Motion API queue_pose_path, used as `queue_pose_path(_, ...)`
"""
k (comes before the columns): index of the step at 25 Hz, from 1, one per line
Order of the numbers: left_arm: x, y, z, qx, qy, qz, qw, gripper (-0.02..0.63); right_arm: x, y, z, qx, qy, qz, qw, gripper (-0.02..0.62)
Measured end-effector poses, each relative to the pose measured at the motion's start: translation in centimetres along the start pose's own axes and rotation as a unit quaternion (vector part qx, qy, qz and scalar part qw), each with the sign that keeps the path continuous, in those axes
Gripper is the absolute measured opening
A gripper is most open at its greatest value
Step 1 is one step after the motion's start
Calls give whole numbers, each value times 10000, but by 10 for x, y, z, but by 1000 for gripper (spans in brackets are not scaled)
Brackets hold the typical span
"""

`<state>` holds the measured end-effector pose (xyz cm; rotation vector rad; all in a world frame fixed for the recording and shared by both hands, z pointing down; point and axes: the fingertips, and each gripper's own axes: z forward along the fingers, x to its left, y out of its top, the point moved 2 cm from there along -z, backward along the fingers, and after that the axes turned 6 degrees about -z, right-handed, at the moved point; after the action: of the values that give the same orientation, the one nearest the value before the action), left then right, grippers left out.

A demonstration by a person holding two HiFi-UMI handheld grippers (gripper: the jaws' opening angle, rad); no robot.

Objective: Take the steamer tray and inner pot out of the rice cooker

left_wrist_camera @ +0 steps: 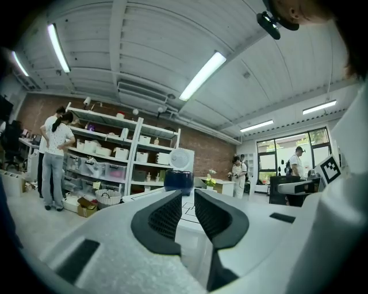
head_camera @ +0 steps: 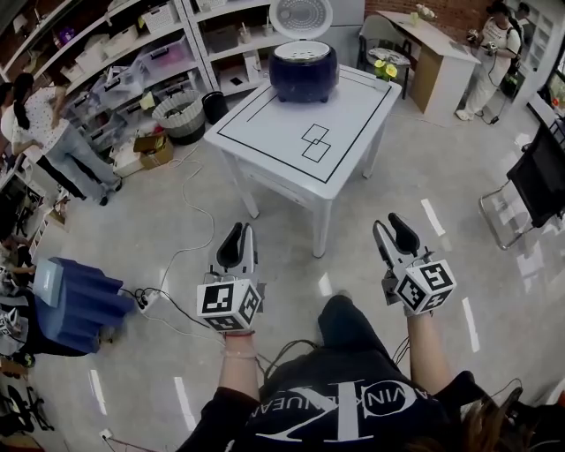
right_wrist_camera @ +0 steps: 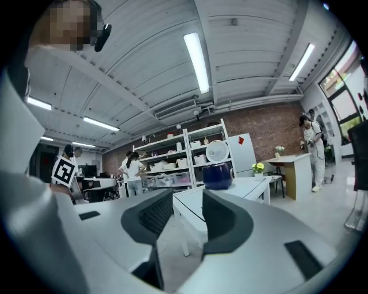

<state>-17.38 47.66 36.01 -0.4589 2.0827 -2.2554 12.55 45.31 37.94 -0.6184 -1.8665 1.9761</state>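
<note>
Cooker [head_camera: 303, 69] sits at the far side of the white table [head_camera: 265, 159], well apart from both grippers, its lid [head_camera: 301, 16] standing upright and open. That is probably so the tray and pot can be lifted straight up and out. A pale rim shows at the cooker's mouth in the head view, but whether it is the steamer tray or the pot's edge is too small to tell; both are otherwise hidden inside the dark body. Neither has come out yet, so I judge that the task has not begun.

The left gripper [head_camera: 240, 228] is held low in front of the person, short of the table's near corner, pointing level toward the cooker. Its jaws stand almost together, a slim gap between the pads and nothing in it; the left gripper view [left_wrist_camera: 188, 192] shows only the table and the distant cooker [left_wrist_camera: 179, 180] through that gap. The right gripper [head_camera: 388, 225] is held the same way at the other side, jaws released and clearly wider apart, empty too. In its own view [right_wrist_camera: 187, 194] the cooker [right_wrist_camera: 218, 175] stands beyond the tips. Both seem held ready for an approach, aimed at the cooker.

The table's far edge is partly cut off behind the cooker. Shelves [head_camera: 132, 53] and people at the room's sides are blurred and small.
</note>
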Motion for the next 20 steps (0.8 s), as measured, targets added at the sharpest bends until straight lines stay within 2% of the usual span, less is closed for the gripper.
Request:
queue_pose_path(3,6,3,24,-1,4,-45,10000,98,-16,6,15,-122,-49,70,9999,176)
queue_pose_path(8,17,4,69,80,4,-23,10000,101,-49,10,51,-132,-97,43,9999,185)
queue_pose_path(14,28,5,128,178,61,-170,9997,103,-82,6,103,40,46,124,9999,187)
queue_pose_path(20,27,19,192,113,44,-119,9999,106,-123,14,154,28,149,104,9998,187)
